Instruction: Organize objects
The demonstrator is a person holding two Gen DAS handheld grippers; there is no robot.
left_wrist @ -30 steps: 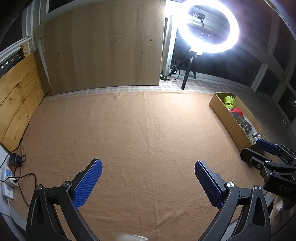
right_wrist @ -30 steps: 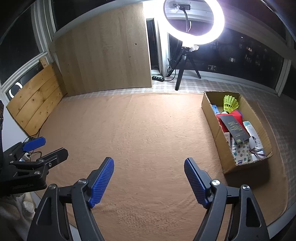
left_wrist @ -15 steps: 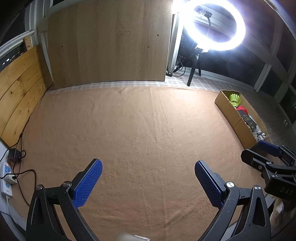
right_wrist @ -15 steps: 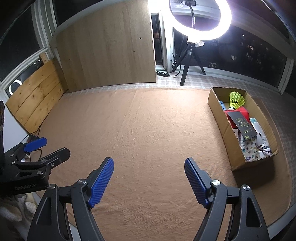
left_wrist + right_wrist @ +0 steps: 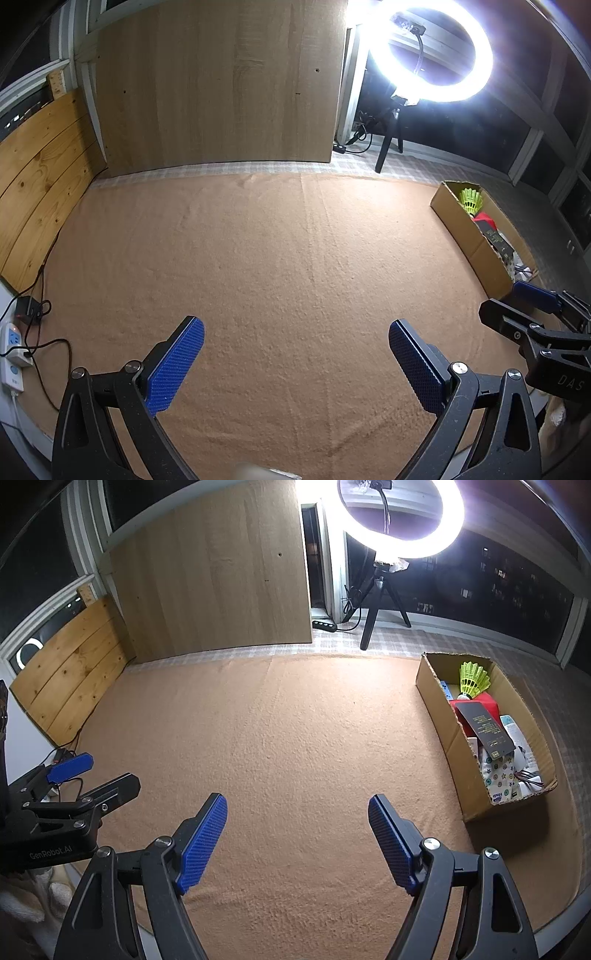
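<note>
Tan carpet (image 5: pixel 280 258) covers the floor, and the cardboard box (image 5: pixel 448 738) stands on its right edge, long side running away from the cameras. Inside the box, a yellow-green shuttlecock (image 5: pixel 472 679) sits at the far end, with a red item (image 5: pixel 487 703) just behind a dark booklet (image 5: pixel 485 729) that leans across the middle; patterned cloth (image 5: pixel 498 771) and white packets fill the near end. The left gripper (image 5: pixel 295 354) hovers over bare carpet well left of the box, its blue-padded jaws wide apart and holding nothing. The right gripper (image 5: pixel 297 834) hovers closer to the box, just left of its near corner, jaws likewise spread and empty. Beyond the box's far end, a lit ring light (image 5: pixel 400 517) stands on a black tripod (image 5: pixel 373 609), with a wooden board (image 5: pixel 210 587) leaning upright further left.
</note>
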